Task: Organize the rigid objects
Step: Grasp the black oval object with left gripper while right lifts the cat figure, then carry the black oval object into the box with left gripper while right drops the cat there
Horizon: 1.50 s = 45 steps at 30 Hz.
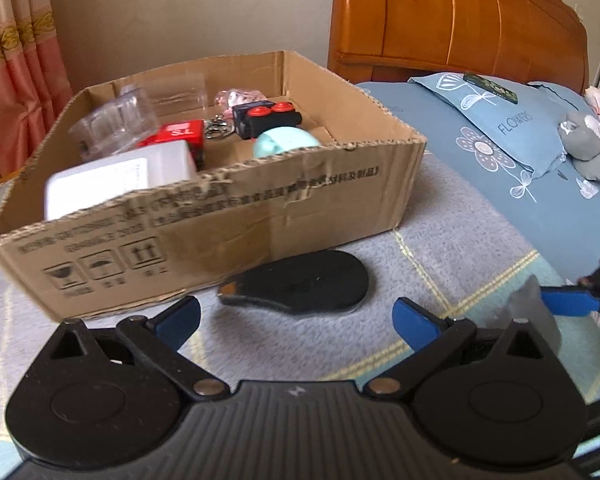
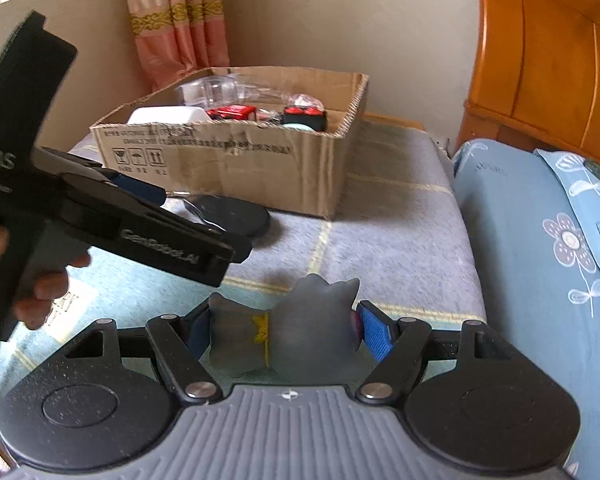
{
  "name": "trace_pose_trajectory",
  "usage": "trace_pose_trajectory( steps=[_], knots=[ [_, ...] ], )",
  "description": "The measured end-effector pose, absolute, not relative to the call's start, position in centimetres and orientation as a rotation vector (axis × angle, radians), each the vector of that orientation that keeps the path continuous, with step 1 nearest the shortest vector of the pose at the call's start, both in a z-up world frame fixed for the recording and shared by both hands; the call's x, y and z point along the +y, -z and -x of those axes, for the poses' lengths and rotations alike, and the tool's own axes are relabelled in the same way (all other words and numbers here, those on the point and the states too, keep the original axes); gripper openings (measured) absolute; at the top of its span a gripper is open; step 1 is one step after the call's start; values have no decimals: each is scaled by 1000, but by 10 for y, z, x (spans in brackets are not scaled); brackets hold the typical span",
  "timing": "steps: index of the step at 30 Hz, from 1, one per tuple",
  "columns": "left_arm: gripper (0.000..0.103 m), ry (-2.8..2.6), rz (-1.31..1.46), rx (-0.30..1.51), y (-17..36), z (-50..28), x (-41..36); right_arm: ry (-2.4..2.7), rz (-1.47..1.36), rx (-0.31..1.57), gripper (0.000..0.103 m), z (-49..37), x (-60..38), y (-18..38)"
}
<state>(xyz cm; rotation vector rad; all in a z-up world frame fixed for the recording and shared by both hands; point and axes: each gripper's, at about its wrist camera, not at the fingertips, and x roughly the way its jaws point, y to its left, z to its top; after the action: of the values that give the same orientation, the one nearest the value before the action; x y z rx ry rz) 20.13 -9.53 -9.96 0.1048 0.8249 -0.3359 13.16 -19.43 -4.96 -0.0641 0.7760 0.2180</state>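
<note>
- The right gripper [image 2: 288, 332] is closed onto a small grey toy figure [image 2: 300, 328], its blue pads [image 2: 374, 330] pressed against either side; the toy has pointed ears and a yellow patch on it.
- The left gripper [image 1: 296, 320] stands wide open with nothing between its blue fingers [image 1: 416, 322], hovering just above the grey blanket [image 1: 440, 248].
- In the right wrist view, the left gripper reaches in from the left, held in a hand [image 2: 40, 280].
- Just ahead of the left gripper lies a flat black oval object [image 1: 304, 284] on the blanket, close against the near wall of the cardboard box [image 1: 220, 216].
- Inside the box sit a white container [image 1: 120, 176], a red box [image 1: 176, 136], clear plastic packaging [image 1: 116, 120], a key ring [image 1: 218, 128], a black piece with red buttons [image 1: 268, 118] and a pale green ball [image 1: 284, 142].
- To the right, a blue flowered pillow [image 1: 508, 120] rests on the bed, with a grey stuffed toy [image 1: 588, 148] beside it.
- Behind stand a wooden headboard [image 1: 460, 16] and a pink curtain [image 1: 16, 48].
</note>
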Motion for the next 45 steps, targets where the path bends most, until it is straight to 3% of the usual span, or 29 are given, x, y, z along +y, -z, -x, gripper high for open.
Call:
trace_pose_trajectory(
  steps=[12,16,45],
  knots=[
    [99,256,-103,776,111,-207,-106,-223,40,772,78,-135,-204,55],
    [89,239,-96,780,108,-206,-108,-224,40,772,78,-136,-204,55],
    [89,296,-157,873,75,-173,-45,-330,108,783,78,-134,-195,38]
  ],
)
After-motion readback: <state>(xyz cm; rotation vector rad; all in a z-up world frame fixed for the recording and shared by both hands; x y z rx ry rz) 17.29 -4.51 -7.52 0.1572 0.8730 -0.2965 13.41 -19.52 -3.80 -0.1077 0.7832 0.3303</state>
